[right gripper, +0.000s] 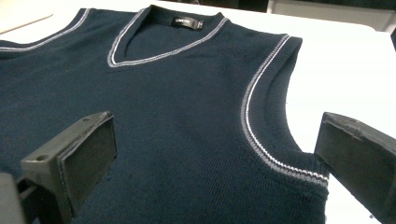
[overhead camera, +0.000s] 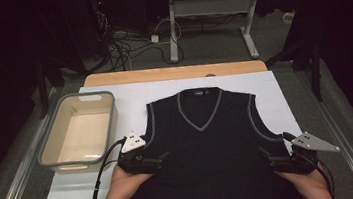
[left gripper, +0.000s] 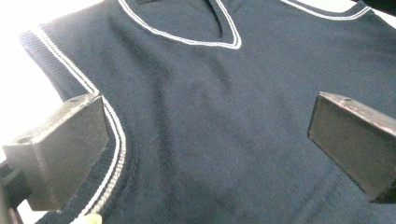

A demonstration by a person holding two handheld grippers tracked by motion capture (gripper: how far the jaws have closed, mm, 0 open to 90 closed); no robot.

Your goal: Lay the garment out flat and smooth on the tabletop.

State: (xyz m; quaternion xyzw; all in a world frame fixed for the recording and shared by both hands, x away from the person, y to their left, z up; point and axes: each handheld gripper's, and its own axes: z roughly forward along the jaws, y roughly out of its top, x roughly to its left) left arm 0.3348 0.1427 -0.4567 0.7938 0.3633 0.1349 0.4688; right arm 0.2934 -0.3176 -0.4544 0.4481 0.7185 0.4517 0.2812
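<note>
Both hands low at the near table edge, 1 per side. Left gripper (overhead camera: 163,157) at the vest's (overhead camera: 210,146) left armhole, jaws wide, nothing held. Right gripper (overhead camera: 266,157) at the right armhole, jaws wide too. Vest flat on white sheet (overhead camera: 129,97), neckline away from person, long axis near-to-far. Bin (overhead camera: 80,130) left.

Wooden table (overhead camera: 171,73) with a white sheet (overhead camera: 285,98) over most of its top, dark sleeveless V-neck vest (overhead camera: 210,146) flat at the near edge, grey tub (overhead camera: 61,163) by the left edge
</note>
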